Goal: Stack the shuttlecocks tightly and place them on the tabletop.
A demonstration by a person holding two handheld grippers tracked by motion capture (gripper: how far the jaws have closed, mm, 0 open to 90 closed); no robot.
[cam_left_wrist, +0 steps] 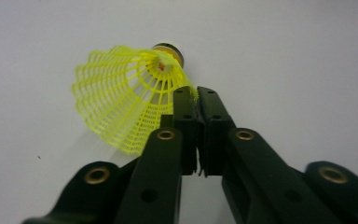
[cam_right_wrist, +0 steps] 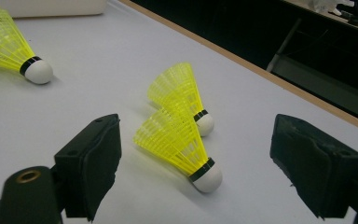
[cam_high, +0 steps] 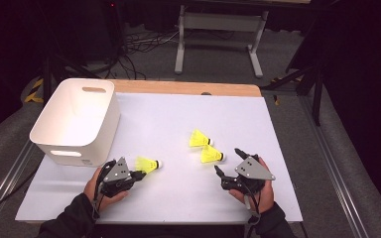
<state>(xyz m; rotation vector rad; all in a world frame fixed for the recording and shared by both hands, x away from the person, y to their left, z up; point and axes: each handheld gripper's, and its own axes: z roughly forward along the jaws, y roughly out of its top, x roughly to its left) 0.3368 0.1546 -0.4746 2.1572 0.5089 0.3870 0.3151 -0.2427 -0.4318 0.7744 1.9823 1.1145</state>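
Three yellow shuttlecocks with white corks lie on the white table sheet (cam_high: 178, 198). My left gripper (cam_high: 140, 173) is shut on the skirt edge of the left shuttlecock (cam_high: 148, 165). In the left gripper view the jaws (cam_left_wrist: 196, 91) pinch the mesh rim of that shuttlecock (cam_left_wrist: 121, 98) near its cork. My right gripper (cam_high: 228, 160) stands open just short of the other two shuttlecocks (cam_high: 210, 155) (cam_high: 199, 139). In the right gripper view the nearer shuttlecock (cam_right_wrist: 177, 144) lies ahead of the wide jaws (cam_right_wrist: 198, 144), with the second shuttlecock (cam_right_wrist: 179, 91) close behind it. Neither touches a pad.
A white plastic bin (cam_high: 104, 134) with handle slots stands at the table's back left, close to my left hand. The table's wooden far edge (cam_high: 188, 88) runs behind the sheet. Cables and a metal stand sit on the floor beyond.
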